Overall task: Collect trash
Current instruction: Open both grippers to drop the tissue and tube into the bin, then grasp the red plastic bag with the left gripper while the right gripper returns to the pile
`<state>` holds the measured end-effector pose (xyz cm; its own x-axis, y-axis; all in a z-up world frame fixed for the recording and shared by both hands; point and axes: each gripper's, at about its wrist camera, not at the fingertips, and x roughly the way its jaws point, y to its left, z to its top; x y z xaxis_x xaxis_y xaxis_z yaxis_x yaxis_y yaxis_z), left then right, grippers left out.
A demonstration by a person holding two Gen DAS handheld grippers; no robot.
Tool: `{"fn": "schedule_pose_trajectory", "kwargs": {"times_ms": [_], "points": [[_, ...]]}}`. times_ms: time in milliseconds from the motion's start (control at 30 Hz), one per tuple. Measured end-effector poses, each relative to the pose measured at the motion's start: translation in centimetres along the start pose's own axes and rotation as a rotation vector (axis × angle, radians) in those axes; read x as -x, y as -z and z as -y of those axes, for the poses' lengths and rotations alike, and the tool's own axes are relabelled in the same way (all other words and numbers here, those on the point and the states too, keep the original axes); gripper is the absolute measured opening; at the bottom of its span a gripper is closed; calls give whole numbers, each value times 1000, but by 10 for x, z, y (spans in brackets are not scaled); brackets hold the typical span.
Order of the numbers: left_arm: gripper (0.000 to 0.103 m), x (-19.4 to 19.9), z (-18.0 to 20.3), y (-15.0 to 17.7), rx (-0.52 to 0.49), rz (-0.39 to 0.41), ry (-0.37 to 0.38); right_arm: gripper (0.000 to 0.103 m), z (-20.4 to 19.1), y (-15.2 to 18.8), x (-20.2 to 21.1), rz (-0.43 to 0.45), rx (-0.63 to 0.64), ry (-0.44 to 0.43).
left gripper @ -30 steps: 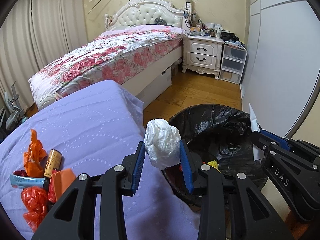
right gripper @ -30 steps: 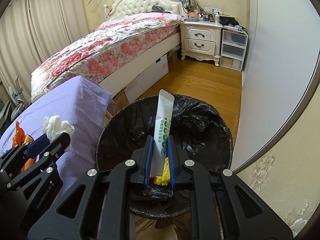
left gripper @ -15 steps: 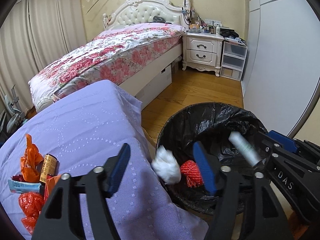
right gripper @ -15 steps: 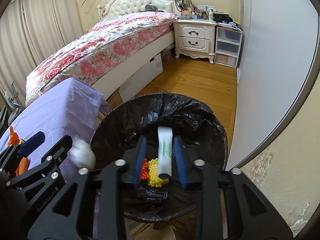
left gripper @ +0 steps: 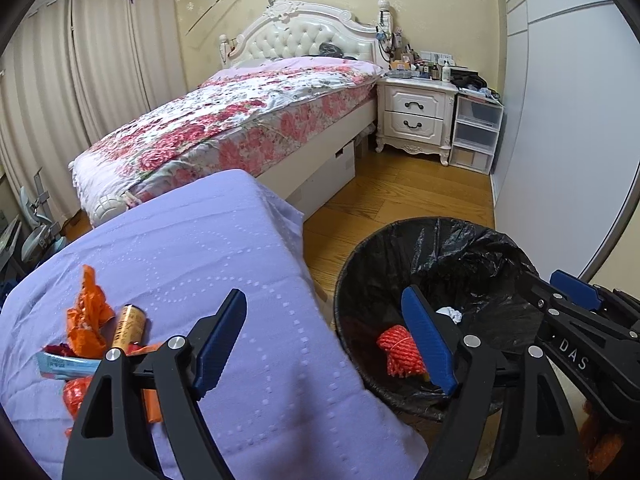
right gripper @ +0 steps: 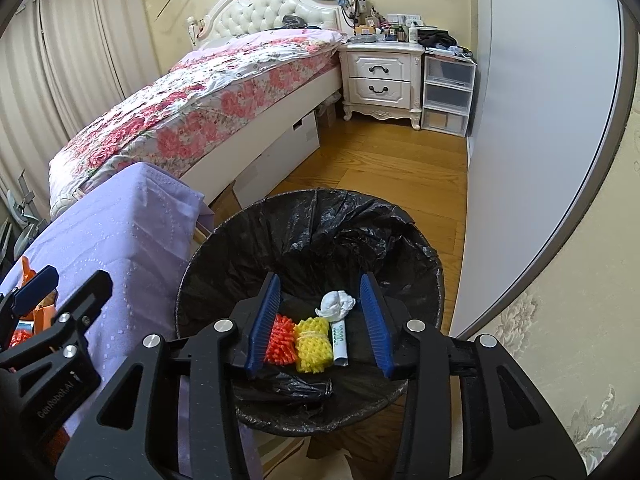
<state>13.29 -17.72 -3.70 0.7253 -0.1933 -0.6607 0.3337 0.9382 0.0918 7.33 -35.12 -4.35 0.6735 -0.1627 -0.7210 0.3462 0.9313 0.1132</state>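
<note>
A bin lined with a black bag (right gripper: 328, 220) stands on the floor beside the purple-covered surface (left gripper: 180, 256). At its bottom lie a white tissue wad (right gripper: 338, 304), a white tube with green print (right gripper: 339, 340), a yellow foam net (right gripper: 314, 346) and a red foam net (right gripper: 282, 340). My right gripper (right gripper: 320, 280) hovers over the bin, its jaws opening with nothing between them. My left gripper (left gripper: 324, 300) straddles the cloth's edge and the bin (left gripper: 460, 248), its jaws opening wide and empty. On the cloth lie an orange wrapper (left gripper: 88, 316), a gold cylinder (left gripper: 128, 326) and a blue-white packet (left gripper: 64, 364).
A bed with a floral cover (left gripper: 240, 120) stands behind, with a white nightstand (left gripper: 416, 116) and clear plastic drawers (left gripper: 476, 132) beside it. A grey wardrobe door (right gripper: 540, 120) runs along the right. Wooden floor (right gripper: 380, 168) lies between the bed and the bin.
The left gripper let go of the white tissue wad and the right gripper let go of the white tube. Both dropped into the bin, and both sets of jaws spread wider.
</note>
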Motion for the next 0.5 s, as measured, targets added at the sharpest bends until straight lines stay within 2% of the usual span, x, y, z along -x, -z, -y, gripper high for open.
{"fn": "schedule_pose_trajectory", "kwargs": {"times_ms": [200,500], "points": [[77,21,-25,11,47,11,-40,42,-13,9,10,-2,20,-30],[77,50,-73,36,124,19,-112,42,-54,37,24,-31,91,-99]]}}
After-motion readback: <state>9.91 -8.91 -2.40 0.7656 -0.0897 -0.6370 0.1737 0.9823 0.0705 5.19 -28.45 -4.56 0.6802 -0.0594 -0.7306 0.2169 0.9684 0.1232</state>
